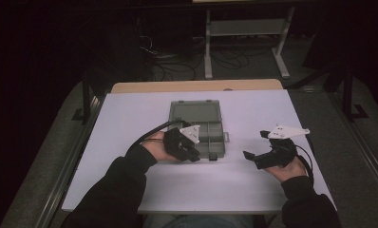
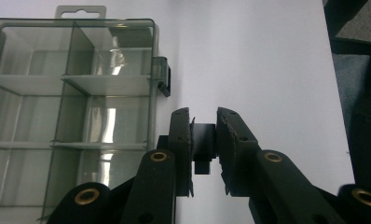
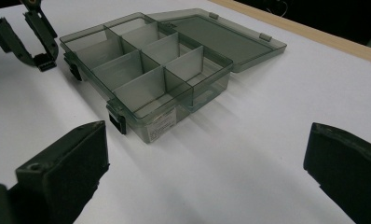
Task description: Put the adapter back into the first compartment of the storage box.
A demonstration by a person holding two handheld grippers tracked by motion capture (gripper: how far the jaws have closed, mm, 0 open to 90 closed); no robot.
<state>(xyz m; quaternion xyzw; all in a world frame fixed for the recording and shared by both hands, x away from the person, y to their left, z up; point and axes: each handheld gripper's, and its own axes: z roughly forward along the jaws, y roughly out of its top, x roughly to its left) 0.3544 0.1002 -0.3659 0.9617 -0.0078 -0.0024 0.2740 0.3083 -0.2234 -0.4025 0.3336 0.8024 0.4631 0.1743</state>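
The left gripper [image 2: 203,140] has its jaws closed on a small black block [image 2: 203,145], which sits pinched between the two pads. The right gripper [image 1: 256,147] has its jaws spread wide, with nothing between them. In the high view, the left hand [image 1: 156,145] holds its gripper low over the white table [image 1: 253,190], just beside the front left corner of the box. The right hand [image 1: 289,168] rests near the table's right side, its gripper pointing toward the box. The grey compartment box [image 3: 146,70] lies open in the middle of the table, its lid [image 3: 225,35] folded flat behind it. The block is just beside the box's front wall, near a black latch [image 2: 164,77], and outside the compartments.
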